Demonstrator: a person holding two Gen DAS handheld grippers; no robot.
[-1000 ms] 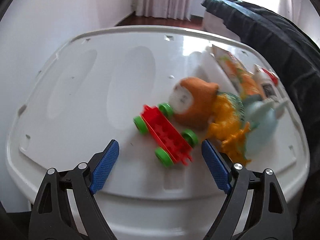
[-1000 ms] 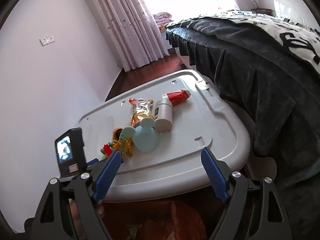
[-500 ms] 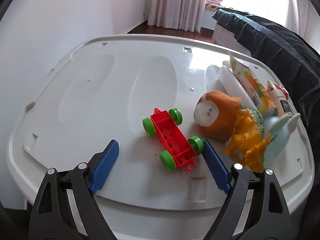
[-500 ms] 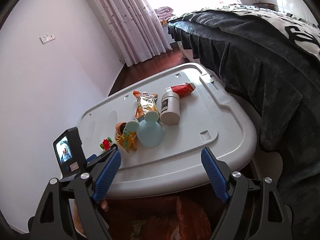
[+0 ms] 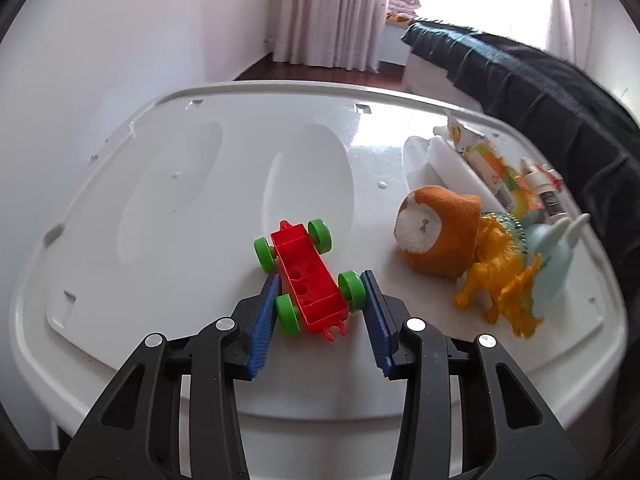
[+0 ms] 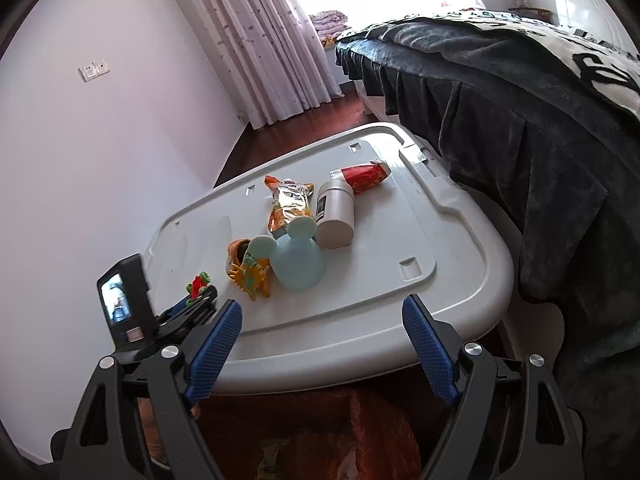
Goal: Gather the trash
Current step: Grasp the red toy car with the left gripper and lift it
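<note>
White bin lid [image 5: 168,240] holds everything. Snack wrapper [image 6: 289,207] near centre, 12 o'clock of blue mouse-eared toy [image 6: 297,261]: light, crinkly, slippery, so pinch a flat end. White bottle [image 6: 335,216] at its 3 o'clock: rigid, could roll. Red toy car [image 5: 306,280]: left gripper [image 5: 320,304] jaws just closed in from wide, pads at the rear wheels, firm contact unclear. Right gripper [image 6: 320,344] wide open, empty.

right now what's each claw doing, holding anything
Left claw: just been closing around the red plastic toy cart with green wheels, pads at its wheels; firm grip cannot be told.
Right claw: open, holding nothing.
</note>
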